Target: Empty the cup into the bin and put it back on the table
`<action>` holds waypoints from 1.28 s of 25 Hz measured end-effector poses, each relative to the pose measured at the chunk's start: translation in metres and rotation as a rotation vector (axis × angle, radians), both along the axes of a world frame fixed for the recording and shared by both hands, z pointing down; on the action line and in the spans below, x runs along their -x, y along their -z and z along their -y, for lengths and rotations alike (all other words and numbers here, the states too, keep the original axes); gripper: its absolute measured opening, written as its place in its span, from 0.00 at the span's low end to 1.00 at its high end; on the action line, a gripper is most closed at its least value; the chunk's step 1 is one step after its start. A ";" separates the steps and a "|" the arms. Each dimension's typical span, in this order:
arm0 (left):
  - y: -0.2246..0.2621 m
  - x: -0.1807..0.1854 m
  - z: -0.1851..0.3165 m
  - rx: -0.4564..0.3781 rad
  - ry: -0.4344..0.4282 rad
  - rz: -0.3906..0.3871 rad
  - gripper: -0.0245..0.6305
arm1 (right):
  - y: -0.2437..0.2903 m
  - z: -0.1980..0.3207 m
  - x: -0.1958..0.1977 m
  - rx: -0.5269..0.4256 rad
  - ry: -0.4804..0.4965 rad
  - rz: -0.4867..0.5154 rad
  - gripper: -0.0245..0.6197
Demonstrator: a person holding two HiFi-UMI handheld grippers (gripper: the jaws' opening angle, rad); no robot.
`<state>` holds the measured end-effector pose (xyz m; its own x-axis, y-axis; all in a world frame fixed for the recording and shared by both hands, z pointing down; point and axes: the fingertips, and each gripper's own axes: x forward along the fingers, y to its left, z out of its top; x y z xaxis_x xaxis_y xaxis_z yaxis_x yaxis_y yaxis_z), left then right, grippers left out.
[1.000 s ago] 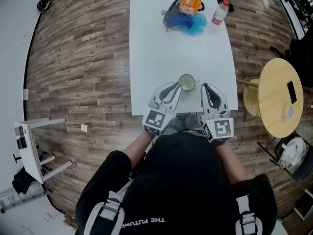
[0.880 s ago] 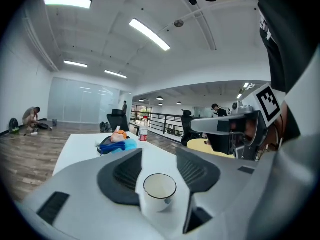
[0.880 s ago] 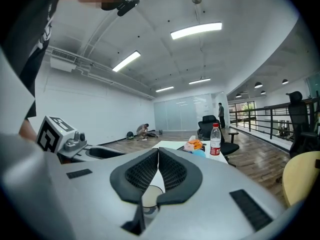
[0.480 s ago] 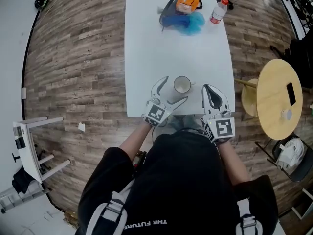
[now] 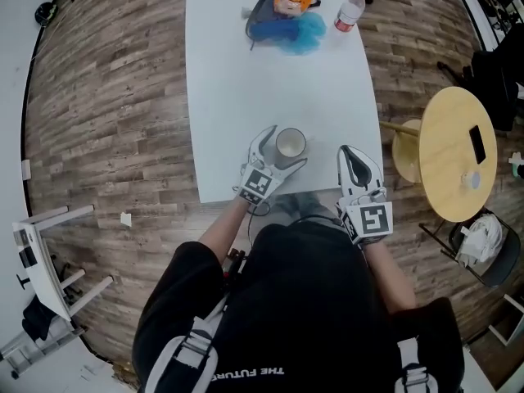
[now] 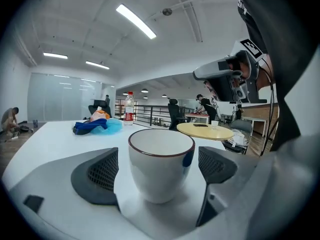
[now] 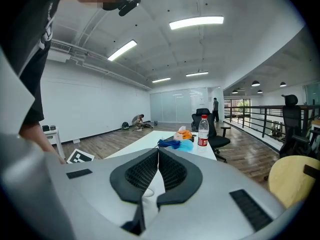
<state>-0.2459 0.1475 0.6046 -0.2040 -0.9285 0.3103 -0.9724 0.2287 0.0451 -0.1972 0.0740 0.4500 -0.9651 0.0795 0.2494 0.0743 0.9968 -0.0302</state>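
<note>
While the left gripper (image 6: 159, 174), jaws just opened, flanks it without contact, the empty cup (image 5: 291, 144) stands upright, mouth up, on the table (image 5: 270, 80); right gripper (image 7: 156, 171) closed.

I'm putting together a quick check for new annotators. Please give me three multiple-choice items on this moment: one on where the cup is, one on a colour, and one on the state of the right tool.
1. Where does the cup stand?
A. On the round yellow table.
B. On the white table, between the left tool's jaws.
C. On the floor.

2. What colour is the cap of the bottle?
A. Green.
B. Red.
C. Black.

3. How do the right tool's jaws stand?
A. Wide apart.
B. Closed on the cup.
C. Closed together, empty.

Answers:
1 B: the cup stands upright between the left tool's jaws, which have just been opening and do not touch it.
2 B: the cap shows red in the head view.
3 C: its jaws meet with nothing between them.
</note>
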 end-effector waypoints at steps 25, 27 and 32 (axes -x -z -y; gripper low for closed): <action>-0.009 0.002 0.030 0.021 -0.097 -0.052 0.71 | -0.081 -0.002 0.010 -0.057 0.099 -0.170 0.06; -0.009 0.002 0.031 0.019 -0.097 -0.052 0.71 | -0.106 -0.007 0.017 -0.075 0.139 -0.213 0.06; -0.006 0.006 0.025 -0.010 -0.060 -0.107 0.70 | -0.130 -0.013 0.025 -0.058 0.178 -0.257 0.07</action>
